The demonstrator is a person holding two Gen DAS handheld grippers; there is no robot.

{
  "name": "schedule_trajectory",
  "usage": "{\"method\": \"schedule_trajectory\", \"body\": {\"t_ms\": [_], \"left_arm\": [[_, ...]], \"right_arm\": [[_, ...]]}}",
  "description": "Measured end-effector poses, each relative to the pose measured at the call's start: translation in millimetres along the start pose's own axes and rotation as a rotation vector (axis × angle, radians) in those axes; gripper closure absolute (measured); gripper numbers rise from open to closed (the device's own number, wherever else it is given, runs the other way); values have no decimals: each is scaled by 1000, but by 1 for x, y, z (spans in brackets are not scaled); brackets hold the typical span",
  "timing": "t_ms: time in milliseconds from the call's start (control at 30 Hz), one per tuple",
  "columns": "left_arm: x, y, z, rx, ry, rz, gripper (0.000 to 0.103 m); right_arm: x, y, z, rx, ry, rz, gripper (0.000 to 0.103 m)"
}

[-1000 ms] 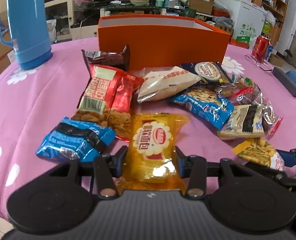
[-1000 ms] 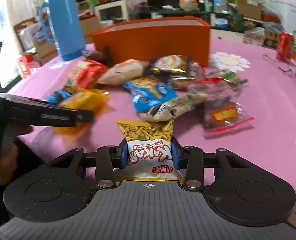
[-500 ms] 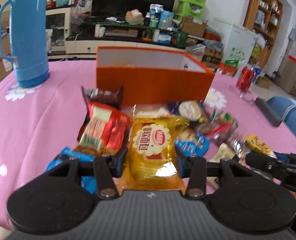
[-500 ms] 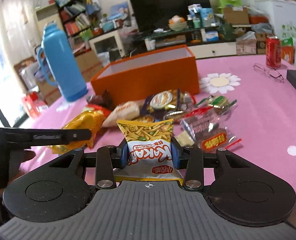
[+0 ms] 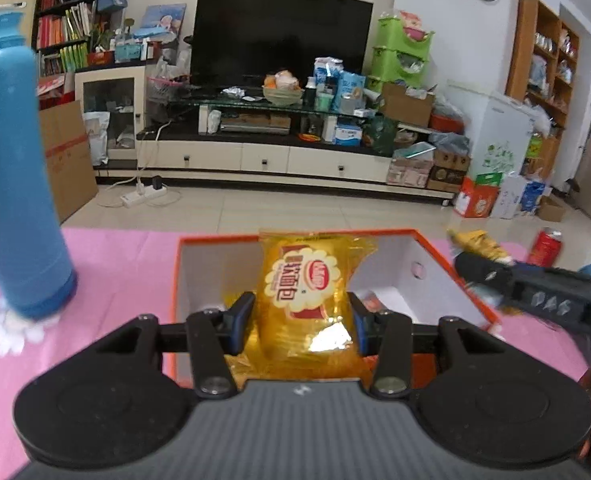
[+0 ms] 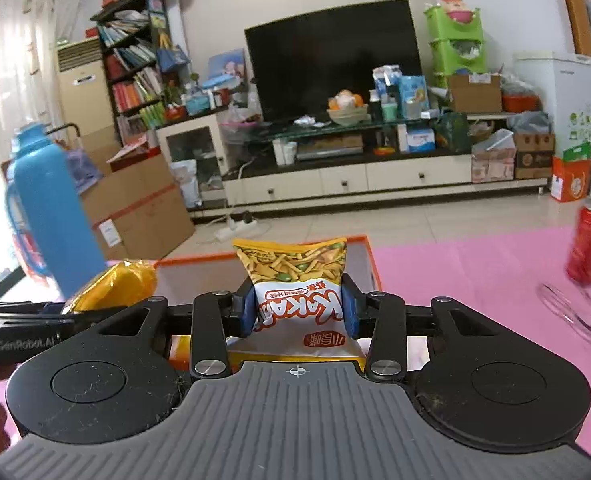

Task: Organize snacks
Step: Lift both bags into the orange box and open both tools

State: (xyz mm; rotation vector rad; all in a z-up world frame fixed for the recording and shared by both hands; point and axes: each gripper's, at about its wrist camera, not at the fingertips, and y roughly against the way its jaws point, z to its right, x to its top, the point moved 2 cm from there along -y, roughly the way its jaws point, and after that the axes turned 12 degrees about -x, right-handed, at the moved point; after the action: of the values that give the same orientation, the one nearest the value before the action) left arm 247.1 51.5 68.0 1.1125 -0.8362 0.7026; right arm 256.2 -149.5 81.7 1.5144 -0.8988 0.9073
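Left wrist view: While the left gripper (image 5: 301, 316) is hanging over the open orange box (image 5: 451, 264), it is pinching a yellow soft-bread packet (image 5: 305, 280) between both blue pads, the packet standing upright above the box's white interior. Something small and reddish is lying on the box floor; what it is cannot be told. The right gripper's black body (image 5: 535, 290) is reaching in from the right edge with its own packet. A blue thermos (image 5: 15, 184) is standing on the pink tablecloth (image 5: 115, 264) to the left.

Right wrist view: The right gripper (image 6: 297, 310) is clamping a Kaka fries-snack packet (image 6: 295, 280), held upright near the orange box's right rim (image 6: 369, 256). The yellow packet is showing at the left, in the other claw. A red can (image 6: 589, 248) is standing well to the right.

Step in hand: Both claws are carrying snacks to the box for dropping.

Next move: Each packet is probably needing to go lower inside the walls before the jaws part; the right one seems to need shifting leftwards first.
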Motion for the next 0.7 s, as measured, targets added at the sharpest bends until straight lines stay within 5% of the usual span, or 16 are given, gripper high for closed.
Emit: {"method": "schedule_trajectory", "body": {"t_ms": [200, 333, 433, 533, 700], "left_arm": [[-4, -44, -26, -9, 74, -10, 52], [-6, -40, -31, 13, 56, -1, 41], [-1, -23, -34, 4, 69, 47, 38], [0, -8, -37, -11, 94, 65, 35], [-2, 16, -28, -22, 76, 47, 33]], "right_arm": [[-16, -86, -17, 6, 13, -128, 81], [-28, -110, -22, -13, -7, -167, 65], [-24, -99, -21, 6, -43, -119, 53], [-19, -76, -20, -20, -31, -47, 25], [-11, -35, -9, -28, -35, -9, 16]]}}
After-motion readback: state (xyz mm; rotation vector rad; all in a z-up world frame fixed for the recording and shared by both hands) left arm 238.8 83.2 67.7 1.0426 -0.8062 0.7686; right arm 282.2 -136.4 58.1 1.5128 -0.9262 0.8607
